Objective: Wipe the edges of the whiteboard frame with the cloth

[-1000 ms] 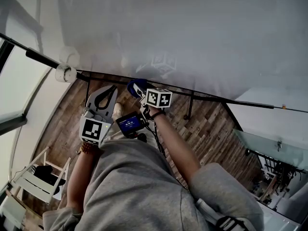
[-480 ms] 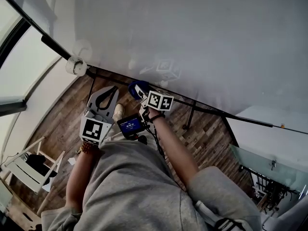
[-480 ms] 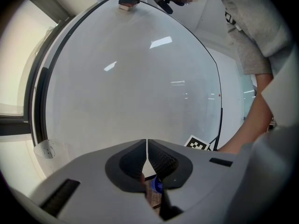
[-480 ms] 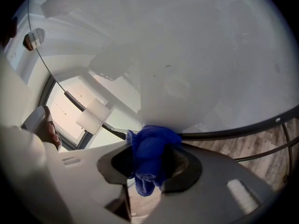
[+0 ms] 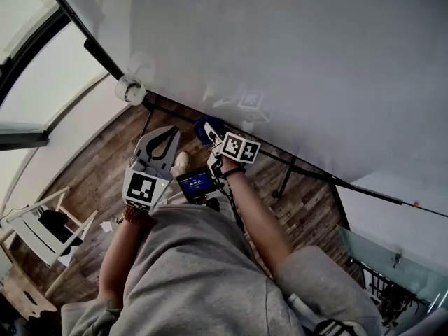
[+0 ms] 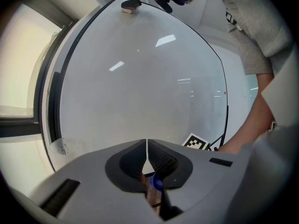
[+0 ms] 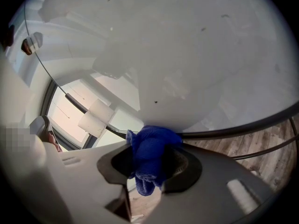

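Observation:
The whiteboard [image 5: 294, 54] fills the upper head view, its dark frame edge [image 5: 315, 172] running along the bottom. My right gripper [image 5: 207, 129] is shut on a blue cloth [image 7: 152, 157], which presses against the lower frame edge [image 7: 243, 125] near the board's bottom-left corner. The cloth [image 5: 205, 127] shows as a blue bunch at the frame. My left gripper [image 5: 166, 134] hangs just left of it, shut and empty, its tips [image 6: 147, 154] below the board's lower edge. The board surface [image 6: 140, 78] fills the left gripper view.
A white roller fitting [image 5: 131, 89] sits at the board's corner on its stand. An eraser [image 6: 130, 4] clings to the board's top. A black stand leg [image 5: 285, 177] drops to the wooden floor [image 5: 91, 173]. A white chair [image 5: 42, 233] stands at left.
The head view has swung, so the board's corner and both grippers sit slightly further right and up. The cloth stays at the lower frame edge in the right gripper.

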The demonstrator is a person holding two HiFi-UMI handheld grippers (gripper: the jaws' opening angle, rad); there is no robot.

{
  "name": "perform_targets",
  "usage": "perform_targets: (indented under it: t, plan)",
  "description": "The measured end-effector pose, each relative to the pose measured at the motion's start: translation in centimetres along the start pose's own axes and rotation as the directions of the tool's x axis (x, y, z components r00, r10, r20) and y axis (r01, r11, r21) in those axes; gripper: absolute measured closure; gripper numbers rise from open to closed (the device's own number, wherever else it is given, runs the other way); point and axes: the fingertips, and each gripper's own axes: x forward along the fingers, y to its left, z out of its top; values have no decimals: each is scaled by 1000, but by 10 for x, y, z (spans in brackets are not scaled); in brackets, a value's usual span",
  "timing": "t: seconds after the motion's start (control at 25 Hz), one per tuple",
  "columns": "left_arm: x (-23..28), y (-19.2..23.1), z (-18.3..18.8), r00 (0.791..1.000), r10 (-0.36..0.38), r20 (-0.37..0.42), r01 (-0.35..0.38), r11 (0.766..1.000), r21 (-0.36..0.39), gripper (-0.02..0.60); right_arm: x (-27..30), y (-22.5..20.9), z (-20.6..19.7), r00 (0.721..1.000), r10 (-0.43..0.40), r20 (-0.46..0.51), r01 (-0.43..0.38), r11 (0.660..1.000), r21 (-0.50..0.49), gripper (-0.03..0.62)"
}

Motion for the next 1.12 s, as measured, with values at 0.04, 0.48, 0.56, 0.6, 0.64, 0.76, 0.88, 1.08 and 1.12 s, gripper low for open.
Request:
perform_targets:
  t: [0.04, 0.48, 0.56, 0.6, 0.64, 0.76, 0.88, 1.08, 1.12]
  plan:
    - [0, -1, 0, 1000, -1, -1, 1, 1000, 0, 563, 2, 1, 0, 1000, 0, 0, 0, 1000, -1, 451]
    - [-11, 9, -1, 998, 56, -2, -56, 998, 19, 563, 24, 20, -4, 1000, 27, -15, -27, 999, 18, 450]
    - [-14, 13, -1, 998, 70, -3, -70, 997, 16, 563, 30, 25, -5, 999, 34, -20, -33, 999, 20, 450]
    - [-15, 14, -1, 997, 76, -3, -75, 997, 16, 563, 33, 27, -5, 999, 35, -22, -34, 999, 21, 450]
    - [-16, 15, -1, 997, 79, -3, -79, 997, 17, 563, 35, 29, -6, 999, 34, -22, -33, 999, 21, 450]
    - [-18, 20, -3, 996, 89, -4, -89, 996, 15, 563, 43, 33, -7, 1000, 21, -22, -21, 1000, 19, 450]
    - [-20, 24, -2, 995, 101, -2, -101, 995, 15, 563, 49, 38, -7, 1000, 10, -20, -9, 1000, 15, 450]
    - [-24, 33, -4, 993, 115, 3, -115, 993, 7, 563, 63, 48, -11, 1000, -3, -21, 4, 1000, 19, 450]
    - [-25, 36, -4, 993, 119, 5, -119, 993, 6, 563, 66, 50, -11, 1000, -6, -19, 7, 1000, 23, 450]
